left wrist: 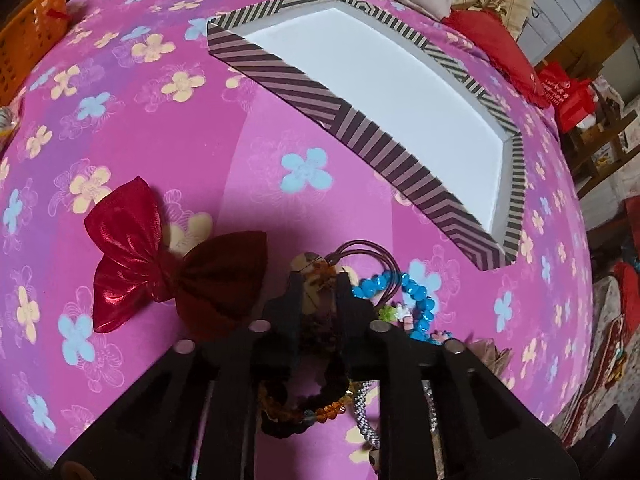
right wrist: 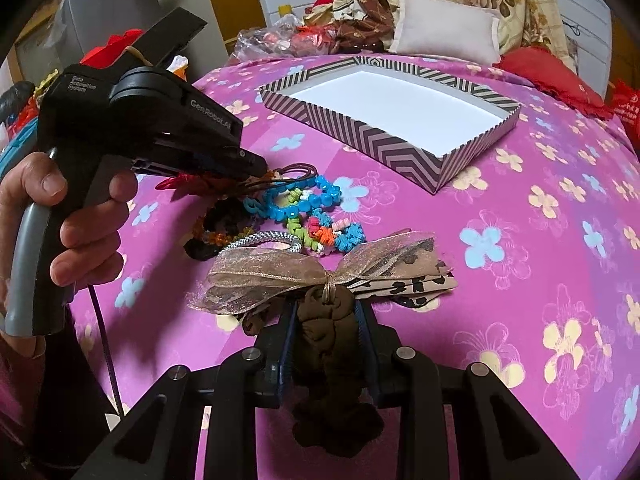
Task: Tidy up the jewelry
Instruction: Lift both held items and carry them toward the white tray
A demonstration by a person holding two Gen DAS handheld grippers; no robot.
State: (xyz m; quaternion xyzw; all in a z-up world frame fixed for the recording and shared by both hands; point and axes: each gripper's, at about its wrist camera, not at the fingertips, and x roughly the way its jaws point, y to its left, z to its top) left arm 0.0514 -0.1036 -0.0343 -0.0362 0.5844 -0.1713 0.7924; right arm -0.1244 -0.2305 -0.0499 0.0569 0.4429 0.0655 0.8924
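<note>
On bed: pink floral sheet (right wrist: 520, 208) | striped box (right wrist: 400, 152) | pillows (right wrist: 448, 28) behind

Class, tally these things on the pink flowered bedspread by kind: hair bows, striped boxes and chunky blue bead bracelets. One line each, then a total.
Hair bows: 2 (red bow, sheer beige bow)
Striped boxes: 1 (striped box)
Chunky blue bead bracelets: 1 (blue bead bracelet)
Total: 4
</note>
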